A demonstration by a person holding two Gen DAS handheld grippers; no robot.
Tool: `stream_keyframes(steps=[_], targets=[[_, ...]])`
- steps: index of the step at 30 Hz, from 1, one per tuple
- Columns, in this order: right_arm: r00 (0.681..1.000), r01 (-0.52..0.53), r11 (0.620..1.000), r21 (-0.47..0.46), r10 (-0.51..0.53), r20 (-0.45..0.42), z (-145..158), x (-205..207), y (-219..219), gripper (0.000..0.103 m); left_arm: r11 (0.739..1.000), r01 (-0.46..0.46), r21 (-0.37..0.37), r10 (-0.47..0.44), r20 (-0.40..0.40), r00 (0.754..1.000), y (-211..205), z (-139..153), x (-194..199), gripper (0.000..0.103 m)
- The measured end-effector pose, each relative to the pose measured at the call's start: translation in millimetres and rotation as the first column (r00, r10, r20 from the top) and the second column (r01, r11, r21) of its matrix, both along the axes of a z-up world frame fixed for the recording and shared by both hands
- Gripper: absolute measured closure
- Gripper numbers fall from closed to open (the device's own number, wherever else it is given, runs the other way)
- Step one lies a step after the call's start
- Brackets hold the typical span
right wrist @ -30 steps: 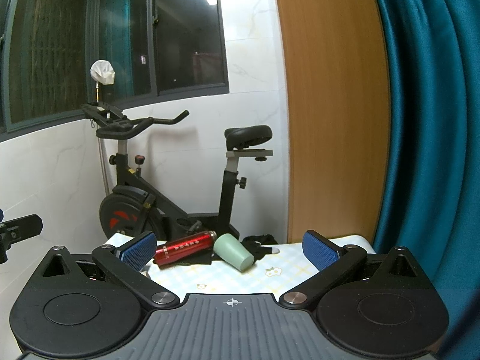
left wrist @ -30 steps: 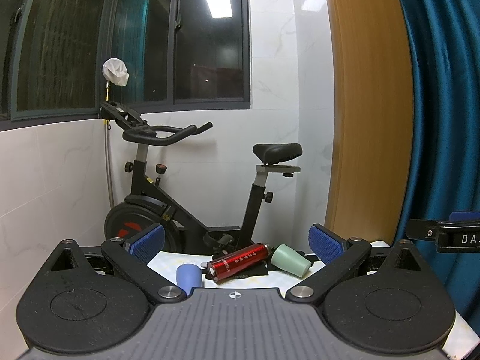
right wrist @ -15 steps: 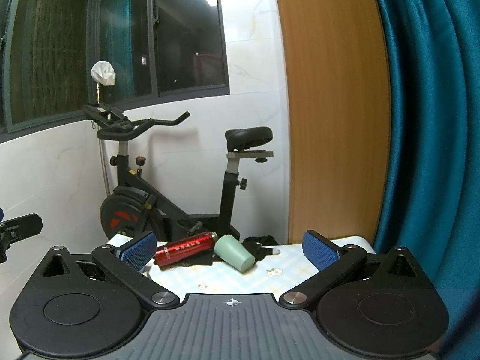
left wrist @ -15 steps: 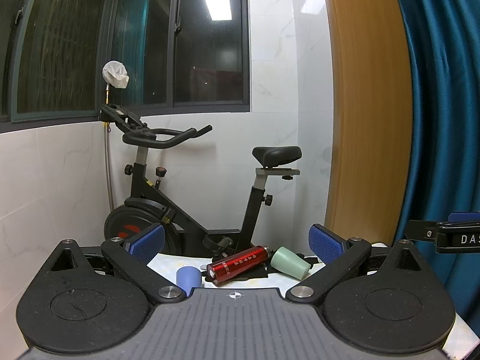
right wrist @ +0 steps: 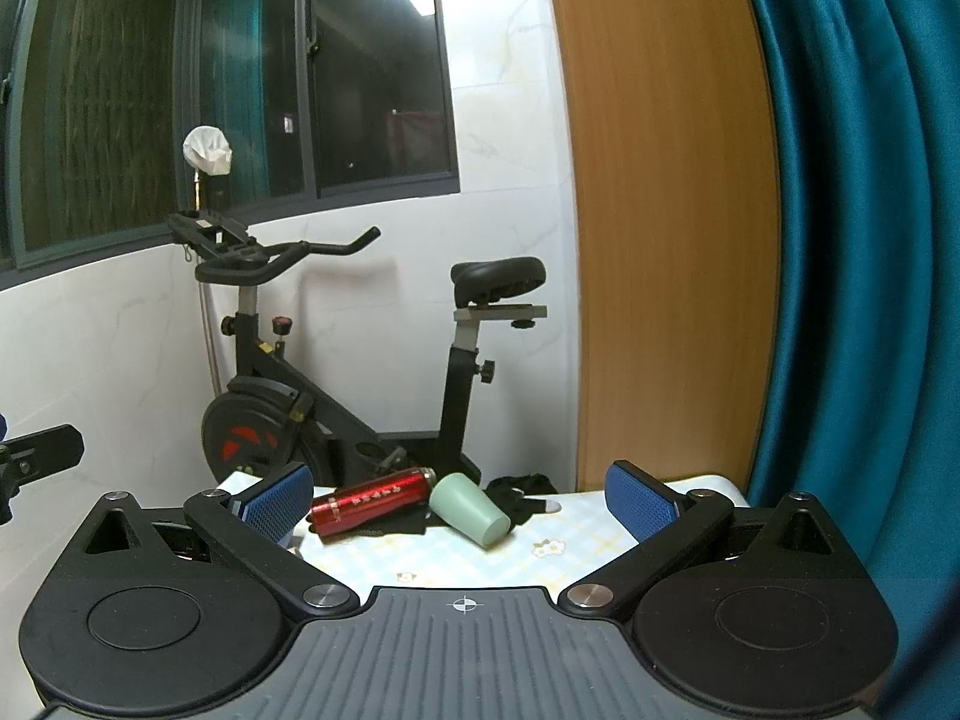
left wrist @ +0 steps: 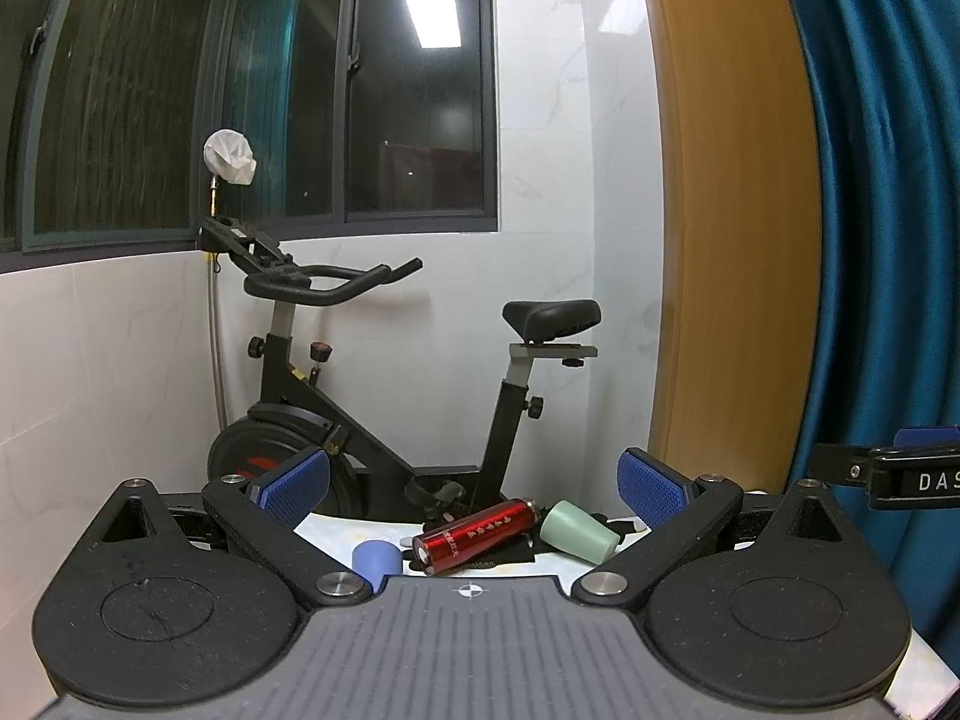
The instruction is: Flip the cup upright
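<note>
A pale green cup (right wrist: 469, 509) lies on its side on the patterned table (right wrist: 558, 546), mouth toward me and to the right; it also shows in the left wrist view (left wrist: 577, 530). A blue cup (left wrist: 375, 561) stands at the table's near left. My left gripper (left wrist: 474, 486) is open and empty, held short of the objects. My right gripper (right wrist: 459, 498) is open and empty, with the green cup lying ahead between its fingers. The right gripper's side shows in the left wrist view (left wrist: 900, 476).
A red metal bottle (right wrist: 372, 501) lies on its side left of the green cup, on a black cloth (right wrist: 522, 489). An exercise bike (right wrist: 360, 372) stands behind the table. A wooden panel (right wrist: 666, 210) and a teal curtain (right wrist: 858, 240) are on the right.
Both views have tilted slightly; the objects sit a little lower in frame. Neither gripper has opened or shut, and the cups and bottle have not moved.
</note>
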State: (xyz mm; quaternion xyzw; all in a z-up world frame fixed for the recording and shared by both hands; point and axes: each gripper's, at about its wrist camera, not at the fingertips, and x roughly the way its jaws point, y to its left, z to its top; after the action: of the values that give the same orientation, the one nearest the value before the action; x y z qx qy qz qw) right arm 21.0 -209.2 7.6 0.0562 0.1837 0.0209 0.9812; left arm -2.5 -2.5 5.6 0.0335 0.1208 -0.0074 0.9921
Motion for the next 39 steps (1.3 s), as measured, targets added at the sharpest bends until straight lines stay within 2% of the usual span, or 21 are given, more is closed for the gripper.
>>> stream_keyframes(steps=[12, 16, 20, 25, 30, 32, 35, 39], targets=[[1.000, -0.002, 1.000, 0.000, 0.002, 0.000, 0.4, -1.8, 0.4, 0.000, 1.000, 0.002, -0.004, -0.002, 0.001, 1.000, 1.1, -2.1, 1.6, 0.000], [1.000, 0.000, 1.000, 0.007, 0.000, -0.016, -2.5, 1.1, -0.1, 0.000, 0.999, -0.020, -0.027, 0.018, -0.048, 0.999, 7.1, -10.6, 10.6, 0.000], [0.998, 0.023, 0.999, 0.023, -0.021, -0.052, -11.6, 7.9, -4.8, 0.000, 0.993, -0.075, -0.096, 0.063, -0.121, 0.991, 32.4, -25.7, 25.1, 0.000], [0.990, 0.082, 0.992, 0.091, -0.071, -0.122, -36.0, 21.2, -23.1, 0.000, 0.963, -0.231, -0.142, 0.187, -0.267, 0.945, 86.9, -59.4, 45.7, 0.001], [0.972, 0.133, 0.977, 0.167, -0.096, -0.214, -70.7, 38.1, -40.9, 0.000, 0.925, -0.350, -0.150, 0.281, -0.353, 0.893, 134.8, -90.7, 53.9, 0.003], [0.965, 0.145, 0.974, 0.175, -0.101, -0.240, -82.4, 45.8, -42.0, 0.000, 0.917, -0.367, -0.158, 0.289, -0.371, 0.883, 147.8, -100.4, 58.9, 0.003], [0.958, 0.156, 0.972, 0.174, -0.105, -0.268, -93.1, 58.0, -38.2, 0.000, 0.913, -0.373, -0.167, 0.283, -0.400, 0.872, 161.0, -116.8, 70.9, 0.011], [0.949, 0.166, 0.972, 0.165, -0.112, -0.293, -104.3, 72.9, -33.9, 0.000, 0.921, -0.347, -0.179, 0.239, -0.443, 0.864, 164.2, -137.9, 107.7, 0.011]])
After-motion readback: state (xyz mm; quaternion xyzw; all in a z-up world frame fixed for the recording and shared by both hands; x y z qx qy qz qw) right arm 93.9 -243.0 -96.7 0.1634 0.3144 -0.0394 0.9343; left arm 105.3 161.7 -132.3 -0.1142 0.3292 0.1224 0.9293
